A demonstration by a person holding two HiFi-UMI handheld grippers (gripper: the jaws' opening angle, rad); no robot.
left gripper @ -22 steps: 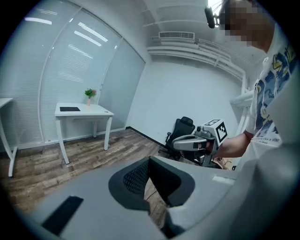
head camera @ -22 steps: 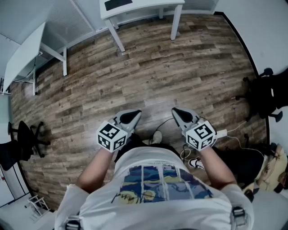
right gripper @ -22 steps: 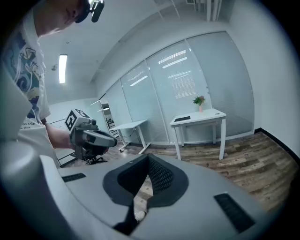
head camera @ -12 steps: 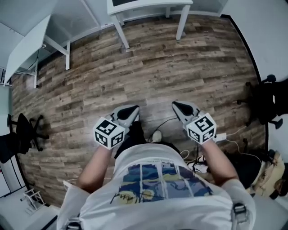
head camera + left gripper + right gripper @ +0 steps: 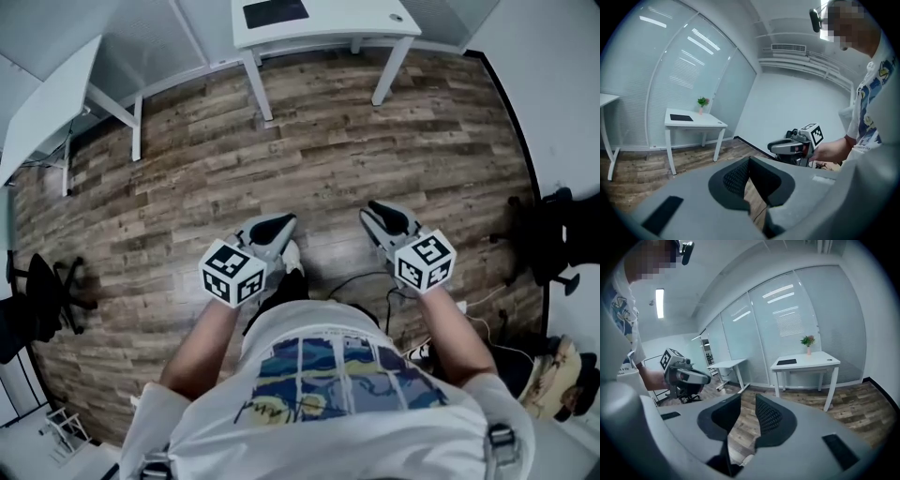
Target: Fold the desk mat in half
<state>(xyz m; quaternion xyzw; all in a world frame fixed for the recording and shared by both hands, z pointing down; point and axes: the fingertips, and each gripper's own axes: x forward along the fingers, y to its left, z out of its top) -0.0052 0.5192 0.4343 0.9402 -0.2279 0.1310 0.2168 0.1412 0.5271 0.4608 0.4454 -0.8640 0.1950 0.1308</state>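
The dark desk mat (image 5: pixel 275 12) lies flat on a white desk (image 5: pixel 375 19) at the far end of the room. It also shows in the left gripper view (image 5: pixel 681 117) and the right gripper view (image 5: pixel 786 362). Both grippers hang at waist height over the wooden floor, well short of the desk. My left gripper (image 5: pixel 272 230) (image 5: pixel 749 161) has its tips together and nothing in it. My right gripper (image 5: pixel 384 217) (image 5: pixel 748 401) stands open with a narrow gap, empty. Each gripper view shows the other gripper beside it.
A small potted plant (image 5: pixel 807 341) stands on the desk behind the mat. A second white desk (image 5: pixel 56 103) is at the left. Office chairs (image 5: pixel 42 300) (image 5: pixel 553 234) flank the floor. Cables (image 5: pixel 375 281) and a bag (image 5: pixel 553 375) lie near the person's feet.
The desk with the mat has come further into the head view as the person moved toward it. Both grippers keep the same pose in front of the body.
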